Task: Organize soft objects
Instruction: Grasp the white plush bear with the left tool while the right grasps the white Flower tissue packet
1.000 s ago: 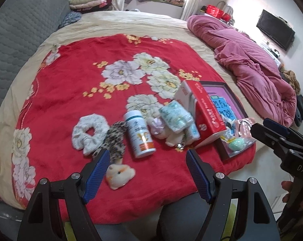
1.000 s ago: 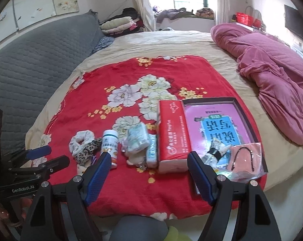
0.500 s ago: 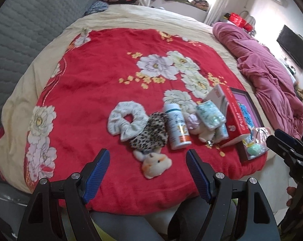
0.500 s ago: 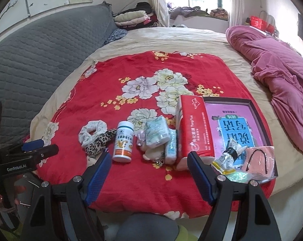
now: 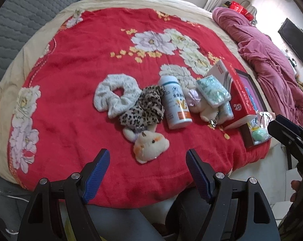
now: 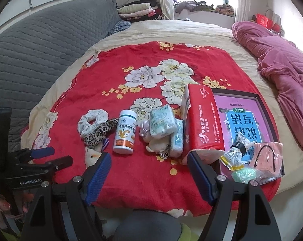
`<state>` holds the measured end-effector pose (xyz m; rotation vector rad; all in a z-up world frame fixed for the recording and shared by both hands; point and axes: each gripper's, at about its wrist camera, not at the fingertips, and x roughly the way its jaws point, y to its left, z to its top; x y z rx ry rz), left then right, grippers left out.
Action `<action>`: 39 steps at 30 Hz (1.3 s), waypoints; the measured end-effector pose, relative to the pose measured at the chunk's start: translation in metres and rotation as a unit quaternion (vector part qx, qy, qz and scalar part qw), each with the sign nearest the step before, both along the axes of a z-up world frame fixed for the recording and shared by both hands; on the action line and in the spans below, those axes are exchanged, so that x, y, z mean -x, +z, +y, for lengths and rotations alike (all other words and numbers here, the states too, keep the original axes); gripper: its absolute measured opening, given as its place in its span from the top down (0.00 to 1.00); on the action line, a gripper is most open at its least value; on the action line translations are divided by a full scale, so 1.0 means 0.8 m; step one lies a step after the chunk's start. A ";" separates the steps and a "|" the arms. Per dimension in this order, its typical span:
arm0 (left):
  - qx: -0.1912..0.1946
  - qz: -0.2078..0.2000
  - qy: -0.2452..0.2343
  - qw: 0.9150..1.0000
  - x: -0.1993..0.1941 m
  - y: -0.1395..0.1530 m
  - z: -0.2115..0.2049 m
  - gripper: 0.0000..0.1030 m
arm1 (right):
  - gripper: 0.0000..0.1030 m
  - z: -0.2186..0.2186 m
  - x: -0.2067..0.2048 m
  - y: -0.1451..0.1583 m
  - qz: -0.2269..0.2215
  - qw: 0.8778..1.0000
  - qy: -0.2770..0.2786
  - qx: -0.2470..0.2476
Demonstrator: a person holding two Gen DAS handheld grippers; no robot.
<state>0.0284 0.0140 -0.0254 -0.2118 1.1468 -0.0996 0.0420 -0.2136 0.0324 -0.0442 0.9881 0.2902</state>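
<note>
On the red floral blanket [image 5: 75, 64] lie a white scrunchie [image 5: 115, 96], a leopard scrunchie [image 5: 143, 108], a cream plush toy [image 5: 151, 146], a second plush [image 5: 205, 108] and tissue packs [image 5: 212, 91]. My left gripper [image 5: 147, 160] is open and empty, just in front of the cream plush. My right gripper [image 6: 149, 162] is open and empty, near the bed's front edge, in front of the white bottle [image 6: 125, 134] and tissue packs [image 6: 163, 122]. The white scrunchie [image 6: 91, 120] and leopard scrunchie [image 6: 99, 133] lie to its left.
A red tissue box [image 6: 203, 122] lies beside a dark tray [image 6: 266, 108] holding a pink book and small packets [image 6: 237, 152]. A pink quilt [image 6: 281, 60] is heaped at the right. A grey headboard [image 6: 31, 46] runs along the left.
The left gripper has swung left and closer to the bed, bringing the scrunchies and cream plush to centre. The right gripper has moved slightly closer. Both stay open.
</note>
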 end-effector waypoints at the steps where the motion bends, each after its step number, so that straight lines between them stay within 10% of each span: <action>1: 0.001 0.004 0.001 1.000 -0.002 -0.005 -0.001 0.23 | 0.25 0.000 -0.002 -0.003 0.002 1.000 -0.001 0.000; 28: 0.053 0.096 0.051 0.993 -0.067 -0.102 -0.008 0.23 | 0.25 0.013 -0.061 -0.054 0.027 0.999 -0.013 0.031; 39: 0.061 0.112 0.055 0.990 -0.084 -0.121 -0.005 0.23 | 0.25 0.050 -0.109 -0.100 0.022 0.991 0.015 0.135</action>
